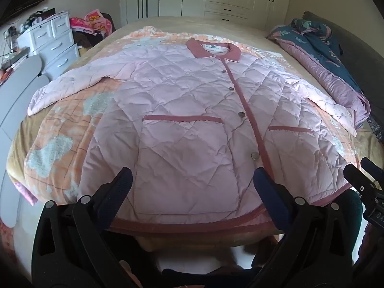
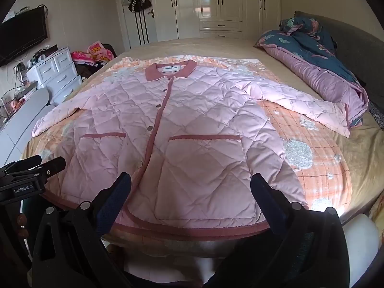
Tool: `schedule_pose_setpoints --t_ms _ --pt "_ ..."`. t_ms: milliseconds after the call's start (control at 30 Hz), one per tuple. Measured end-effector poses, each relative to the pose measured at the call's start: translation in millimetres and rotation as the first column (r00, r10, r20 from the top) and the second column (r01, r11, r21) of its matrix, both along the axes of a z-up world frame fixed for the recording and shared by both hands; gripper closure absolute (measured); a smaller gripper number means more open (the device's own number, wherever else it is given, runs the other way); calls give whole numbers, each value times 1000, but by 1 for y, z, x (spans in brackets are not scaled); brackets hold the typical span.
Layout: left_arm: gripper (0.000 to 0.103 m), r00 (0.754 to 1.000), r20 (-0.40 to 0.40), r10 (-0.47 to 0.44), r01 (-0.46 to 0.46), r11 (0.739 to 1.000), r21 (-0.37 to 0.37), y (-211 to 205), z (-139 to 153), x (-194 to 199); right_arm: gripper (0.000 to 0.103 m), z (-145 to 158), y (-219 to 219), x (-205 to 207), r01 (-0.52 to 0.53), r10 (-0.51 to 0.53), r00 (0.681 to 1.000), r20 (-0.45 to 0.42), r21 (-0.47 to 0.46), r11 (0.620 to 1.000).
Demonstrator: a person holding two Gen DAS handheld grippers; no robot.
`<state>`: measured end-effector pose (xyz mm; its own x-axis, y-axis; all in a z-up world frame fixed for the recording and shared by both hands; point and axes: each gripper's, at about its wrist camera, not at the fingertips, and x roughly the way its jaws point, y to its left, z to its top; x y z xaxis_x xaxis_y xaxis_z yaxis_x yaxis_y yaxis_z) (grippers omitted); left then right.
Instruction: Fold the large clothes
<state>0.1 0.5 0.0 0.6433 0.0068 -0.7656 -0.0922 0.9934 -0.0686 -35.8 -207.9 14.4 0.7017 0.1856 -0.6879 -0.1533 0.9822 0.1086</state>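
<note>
A pink quilted jacket (image 1: 182, 110) (image 2: 192, 124) lies flat and buttoned on the bed, collar at the far end, both sleeves spread out, its dark pink hem at the near edge. My left gripper (image 1: 193, 180) hovers open over the hem by the left front pocket, nothing between its fingers. My right gripper (image 2: 190, 183) hovers open over the hem by the right front pocket, also empty. In the left wrist view the right gripper's black frame (image 1: 364, 180) shows at the right edge. In the right wrist view the left gripper's frame (image 2: 31, 168) shows at the left.
The jacket rests on an orange patterned blanket (image 1: 60, 129) (image 2: 312, 158) covering the bed. A rolled blue and purple quilt (image 1: 319, 55) (image 2: 319, 64) lies along the right side by the grey headboard. White drawers (image 1: 52, 43) stand at the left, wardrobes (image 2: 216, 4) behind.
</note>
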Motion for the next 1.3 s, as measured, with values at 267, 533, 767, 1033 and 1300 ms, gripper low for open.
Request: schedule_pose_setpoints --t_ms 267,533,767,1033,1300 --pt "8 1000 8 0 0 1000 11 -1 0 0 4 6 2 -2 0 0 1000 8 -9 1000" --pt "8 1000 10 -6 6 1000 -2 -5 6 -1 4 4 5 -4 -8 8 1000 11 -11 1000" --pt "8 1000 10 -5 5 1000 -3 -4 6 -1 4 4 7 -5 -8 8 1000 12 -15 1000" --pt "8 1000 11 -6 6 1000 -3 -3 7 -2 4 3 9 -5 -14 15 1000 7 -14 1000" --pt "8 1000 9 -6 6 1000 -3 -3 8 -3 4 2 7 -3 -15 15 1000 2 -11 1000"
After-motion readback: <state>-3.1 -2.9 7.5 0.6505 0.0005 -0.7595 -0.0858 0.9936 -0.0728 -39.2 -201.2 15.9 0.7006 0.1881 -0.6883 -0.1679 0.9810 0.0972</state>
